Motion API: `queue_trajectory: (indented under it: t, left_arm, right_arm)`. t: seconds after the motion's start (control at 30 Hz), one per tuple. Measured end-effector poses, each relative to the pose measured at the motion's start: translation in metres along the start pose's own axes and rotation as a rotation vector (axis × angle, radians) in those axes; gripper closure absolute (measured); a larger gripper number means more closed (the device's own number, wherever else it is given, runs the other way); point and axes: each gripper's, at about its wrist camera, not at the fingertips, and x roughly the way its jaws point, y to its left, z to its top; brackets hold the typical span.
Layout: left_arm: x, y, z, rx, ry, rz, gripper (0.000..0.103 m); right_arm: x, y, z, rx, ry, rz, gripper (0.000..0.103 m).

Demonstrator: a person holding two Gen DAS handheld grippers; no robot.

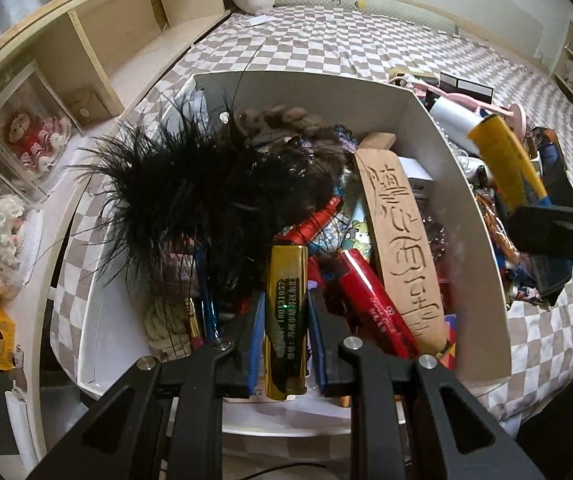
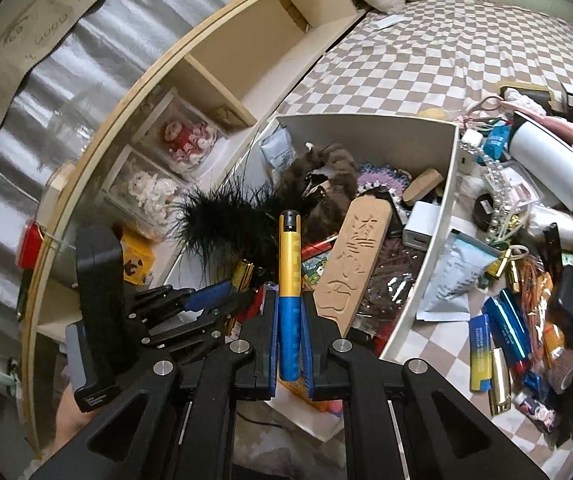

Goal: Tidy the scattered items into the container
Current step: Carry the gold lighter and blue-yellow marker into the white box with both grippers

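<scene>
Our left gripper fingers clamp a gold rectangular lighter over the white cardboard box; right gripper fingers grip a yellow-and-blue tube. We should release low, clear of the black feathers.

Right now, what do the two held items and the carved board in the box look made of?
Gold lighter in the left gripper: shiny metallic-looking casing with mirror glare; may be foil wrap. Yellow-blue tube in the right gripper: matte, probably plastic. Carved board: tan, dull, grooved characters; wood or fibreboard.
</scene>
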Motion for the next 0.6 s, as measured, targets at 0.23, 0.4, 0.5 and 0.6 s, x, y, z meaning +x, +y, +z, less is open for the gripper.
queue_trajectory:
  t: [0.23, 0.4, 0.5, 0.6]
  left_arm:
    - [0.009, -0.001, -0.004, 0.033, 0.039, 0.036, 0.082]
    - [0.011, 0.003, -0.005, 0.021, 0.055, 0.057, 0.082]
    - [0.011, 0.002, -0.005, 0.021, 0.060, 0.066, 0.082]
    - [0.013, 0.001, -0.005, 0.028, 0.071, 0.070, 0.082]
  right_arm:
    - [0.012, 0.010, -0.002, -0.049, 0.026, -0.010, 0.092]
    - [0.018, 0.014, -0.003, -0.065, 0.051, -0.016, 0.092]
    - [0.023, 0.015, -0.004, -0.065, 0.079, -0.019, 0.092]
    - [0.029, 0.017, -0.005, -0.079, 0.101, -0.030, 0.092]
